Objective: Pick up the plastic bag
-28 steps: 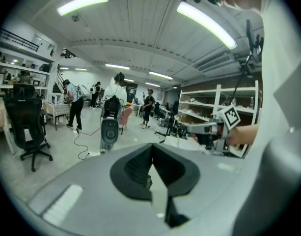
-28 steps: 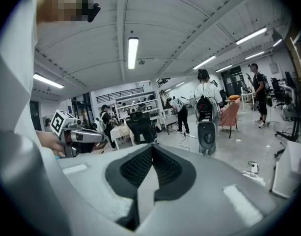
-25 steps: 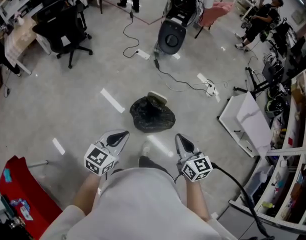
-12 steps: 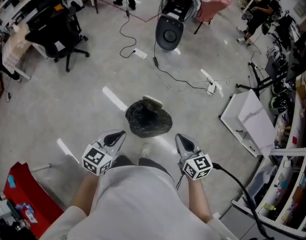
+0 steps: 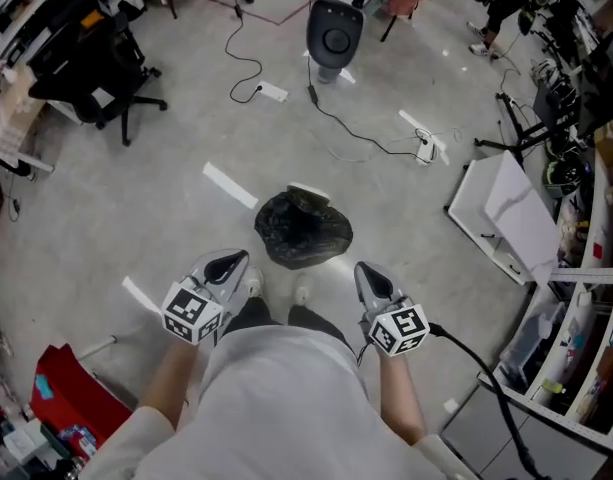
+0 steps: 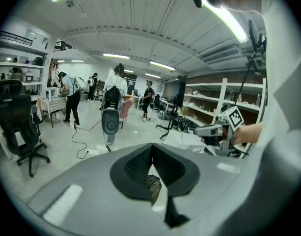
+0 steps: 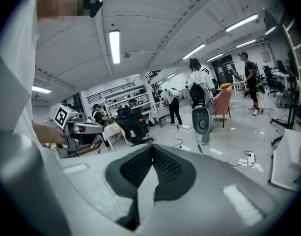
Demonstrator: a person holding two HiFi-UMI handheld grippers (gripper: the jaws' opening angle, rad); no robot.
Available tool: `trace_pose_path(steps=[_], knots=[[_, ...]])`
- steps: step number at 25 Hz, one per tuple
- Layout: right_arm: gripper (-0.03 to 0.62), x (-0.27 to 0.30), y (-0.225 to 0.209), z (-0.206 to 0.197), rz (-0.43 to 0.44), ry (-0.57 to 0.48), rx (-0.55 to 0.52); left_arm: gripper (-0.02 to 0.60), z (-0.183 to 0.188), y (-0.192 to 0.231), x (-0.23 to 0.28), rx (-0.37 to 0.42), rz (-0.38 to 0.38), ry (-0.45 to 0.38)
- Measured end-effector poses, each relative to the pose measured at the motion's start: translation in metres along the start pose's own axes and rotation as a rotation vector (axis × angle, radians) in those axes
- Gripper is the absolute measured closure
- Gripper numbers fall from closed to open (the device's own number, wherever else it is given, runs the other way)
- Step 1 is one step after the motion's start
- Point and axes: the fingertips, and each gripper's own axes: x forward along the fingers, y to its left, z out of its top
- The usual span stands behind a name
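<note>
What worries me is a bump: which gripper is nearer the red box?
Left. The left gripper is on the same side of the person as the red box, ahead of it and to its right. The right gripper is across the body, farther right.

Person: pale grey short-sleeved shirt (image 5: 286,398), dark trousers (image 5: 311,320), white shoes (image 5: 302,294). Left claw (image 5: 230,260), right claw (image 5: 365,271): silver-grey tapered shells, dark ribbed pads (image 6: 135,168). Each carries white cube (image 5: 191,313) with black square markers. Black cable (image 5: 456,340) at right claw.
</note>
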Motion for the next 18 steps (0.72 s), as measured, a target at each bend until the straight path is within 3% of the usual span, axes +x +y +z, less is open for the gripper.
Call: trace_pose_path(steps=[7,18], knots=[[0.592,0.029,-0.012,-0.005,-0.065,0.028,0.002,0.578,-0.005,0.043,0.022,0.022,-0.036,0.022],[0.591,0.09,-0.054,-0.079,-0.146,0.15,0.037,0.577,-0.094,0.095,0.095,-0.09,-0.003,0.115]])
